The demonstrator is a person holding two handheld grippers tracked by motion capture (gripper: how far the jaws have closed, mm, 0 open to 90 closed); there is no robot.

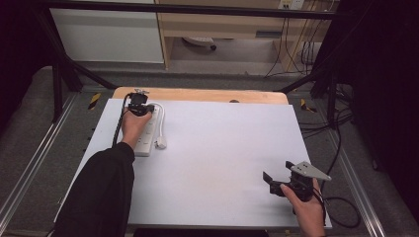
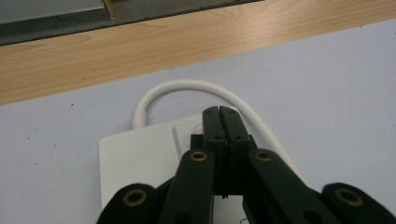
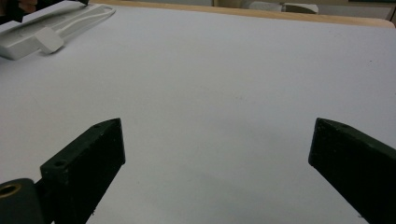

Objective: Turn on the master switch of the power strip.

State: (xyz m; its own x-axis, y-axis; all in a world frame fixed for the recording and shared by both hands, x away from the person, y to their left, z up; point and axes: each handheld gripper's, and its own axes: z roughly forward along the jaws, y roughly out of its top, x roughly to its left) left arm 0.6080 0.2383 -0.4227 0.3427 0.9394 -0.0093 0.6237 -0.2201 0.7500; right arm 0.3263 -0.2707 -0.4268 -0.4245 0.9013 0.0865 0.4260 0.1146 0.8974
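Note:
A white power strip [image 1: 146, 134] lies at the left of the white table top [image 1: 222, 148], with its white cable [image 1: 161, 112] looped at the far end and a white plug [image 1: 161, 143] beside it. My left gripper [image 1: 138, 104] is over the strip's far end. In the left gripper view its jaws [image 2: 219, 114] are shut together with nothing between them, their tips above the strip [image 2: 140, 158] near where the cable [image 2: 187, 86] leaves it. My right gripper [image 1: 277, 172] is at the near right, open wide [image 3: 217, 135] over bare table. Strip [image 3: 28, 37] and plug [image 3: 49, 39] lie far off.
A strip of bare wood [image 1: 197, 94] runs along the table's far edge. Black frame posts [image 1: 59, 84] stand at the far corners and cables [image 1: 341, 148] trail on the floor to the right. A cabinet [image 1: 222, 29] stands beyond the table.

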